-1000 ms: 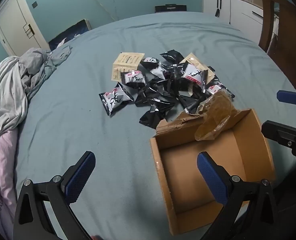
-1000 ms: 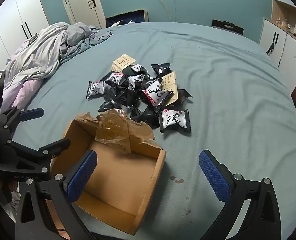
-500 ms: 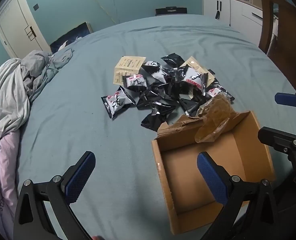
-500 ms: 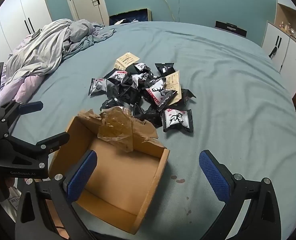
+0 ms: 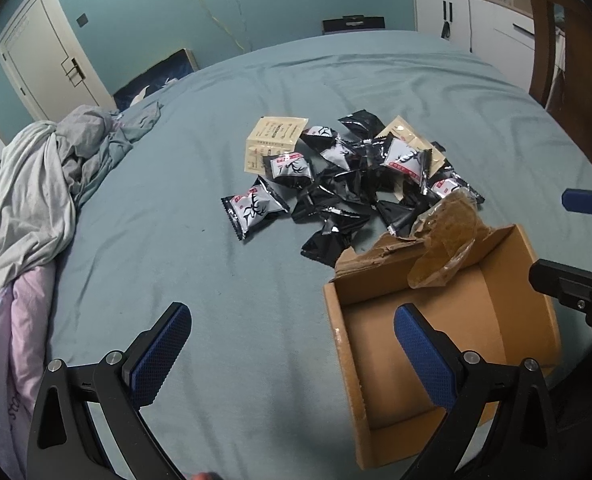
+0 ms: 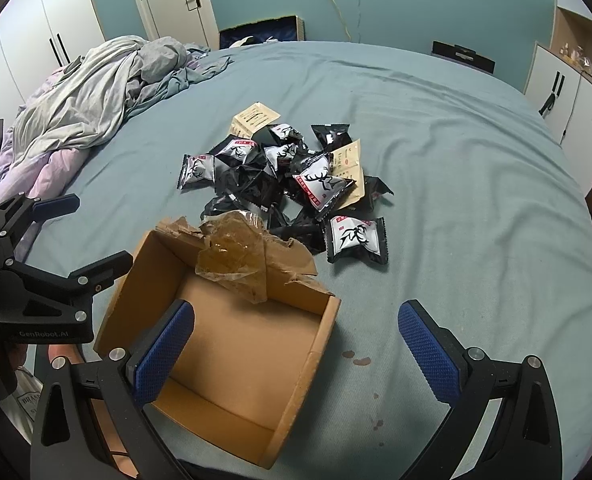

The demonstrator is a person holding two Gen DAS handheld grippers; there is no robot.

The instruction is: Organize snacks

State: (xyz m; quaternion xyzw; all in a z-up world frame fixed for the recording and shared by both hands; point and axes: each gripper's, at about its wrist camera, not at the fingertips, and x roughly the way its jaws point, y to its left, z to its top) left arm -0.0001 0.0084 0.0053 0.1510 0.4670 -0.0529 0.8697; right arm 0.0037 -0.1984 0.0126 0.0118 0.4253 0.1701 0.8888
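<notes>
A pile of black and white snack packets (image 5: pixel 348 184) with two beige sachets lies on the blue-green bed; it also shows in the right wrist view (image 6: pixel 283 180). An open, empty cardboard box (image 5: pixel 436 340) with a torn flap and crumpled brown tape sits just in front of the pile, also seen in the right wrist view (image 6: pixel 223 344). My left gripper (image 5: pixel 291 344) is open and empty, hovering left of the box's near side. My right gripper (image 6: pixel 296 352) is open and empty, over the box's right wall. One white packet (image 6: pixel 356 238) lies beside the box's far right corner.
A bundle of grey and pink bedding (image 5: pixel 27 200) lies at the left of the bed (image 5: pixel 175 240). A wooden chair (image 5: pixel 568 40) stands at the far right. White cabinets (image 6: pixel 568 92) and a door (image 5: pixel 43 56) line the walls. Small dark stains (image 6: pixel 356 358) mark the sheet near the box.
Both grippers have drifted slightly, so the pile and box sit a little lower in the views. Both stay open and empty. Nothing on the bed has moved.
</notes>
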